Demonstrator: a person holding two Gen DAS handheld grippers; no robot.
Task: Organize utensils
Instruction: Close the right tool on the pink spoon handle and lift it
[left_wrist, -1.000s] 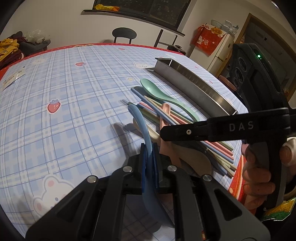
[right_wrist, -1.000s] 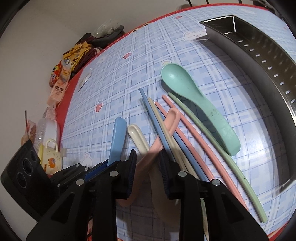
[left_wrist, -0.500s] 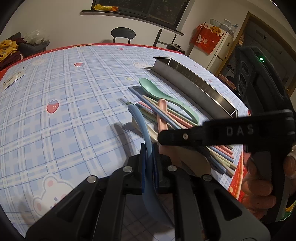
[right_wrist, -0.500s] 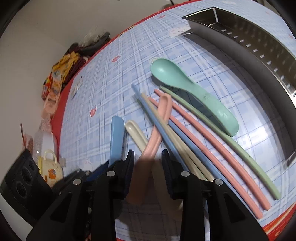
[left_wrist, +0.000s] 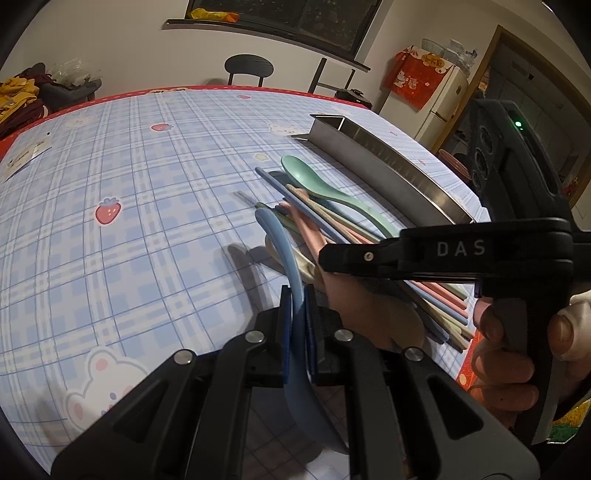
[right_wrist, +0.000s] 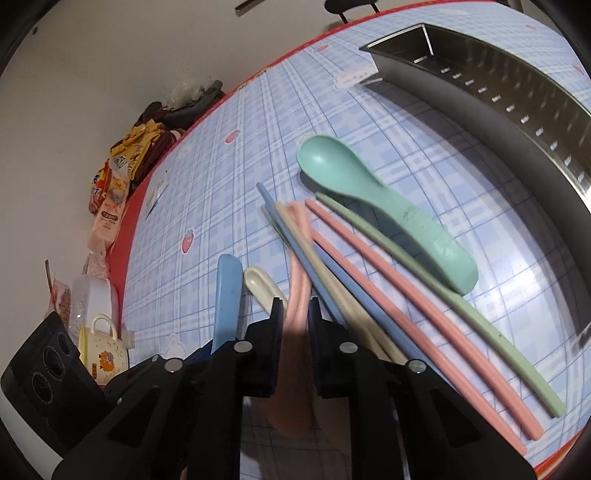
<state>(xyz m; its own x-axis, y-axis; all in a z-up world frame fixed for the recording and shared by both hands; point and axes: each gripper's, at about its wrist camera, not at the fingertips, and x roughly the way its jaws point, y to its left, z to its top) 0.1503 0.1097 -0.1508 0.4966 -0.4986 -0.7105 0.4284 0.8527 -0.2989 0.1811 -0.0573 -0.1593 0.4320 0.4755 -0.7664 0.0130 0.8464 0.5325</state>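
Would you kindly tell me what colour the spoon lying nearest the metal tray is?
Mint green spoon, clearest in the right wrist view.

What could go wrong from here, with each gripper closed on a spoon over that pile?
1. The pink spoon, clamped in the right gripper, lies against the chopsticks; lifting may drag or scatter them.
2. The left gripper pinches the blue spoon edge-on; it may pivot or slip.
3. The grippers are close together and may collide.
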